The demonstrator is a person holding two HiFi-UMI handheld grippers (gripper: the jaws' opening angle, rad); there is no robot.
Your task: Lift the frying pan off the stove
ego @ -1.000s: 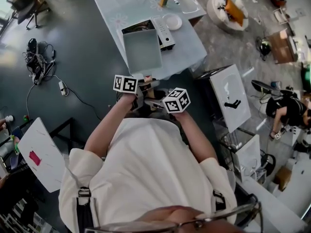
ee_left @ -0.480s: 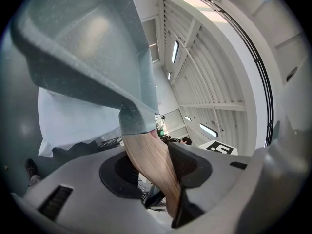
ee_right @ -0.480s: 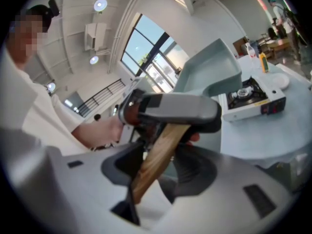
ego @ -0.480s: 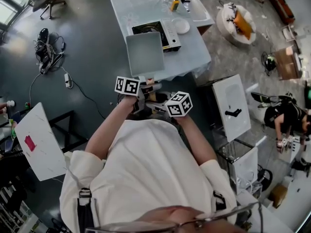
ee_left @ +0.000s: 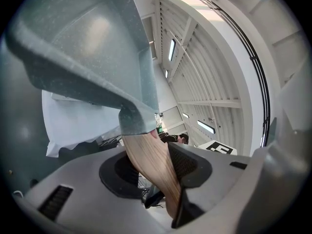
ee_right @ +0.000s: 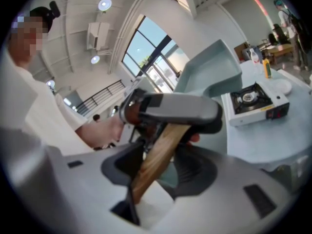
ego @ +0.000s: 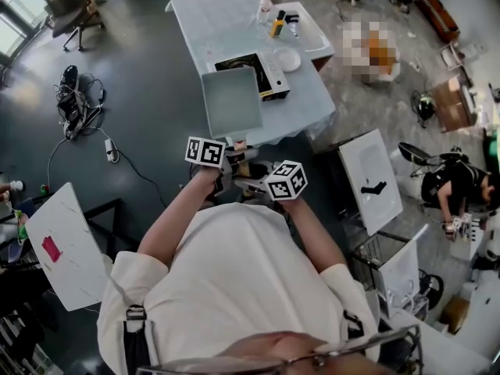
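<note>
The square grey-green frying pan hangs in the air at the near edge of the light table, clear of the portable stove behind it. Its wooden handle points toward me. My left gripper is shut on that handle, with the pan's underside filling the left gripper view. My right gripper holds the same handle lower down, its jaws on either side of it. The right gripper view shows the pan and the stove beyond.
A white plate and small bottles stand on the table behind the stove. White boards lean to my right and another to my left. Cables lie on the dark floor. A person crouches far right.
My head view has swung a little, so the table and pan sit lower in frame. Both grippers keep their hold on the handle, and the pan stays off the stove.
</note>
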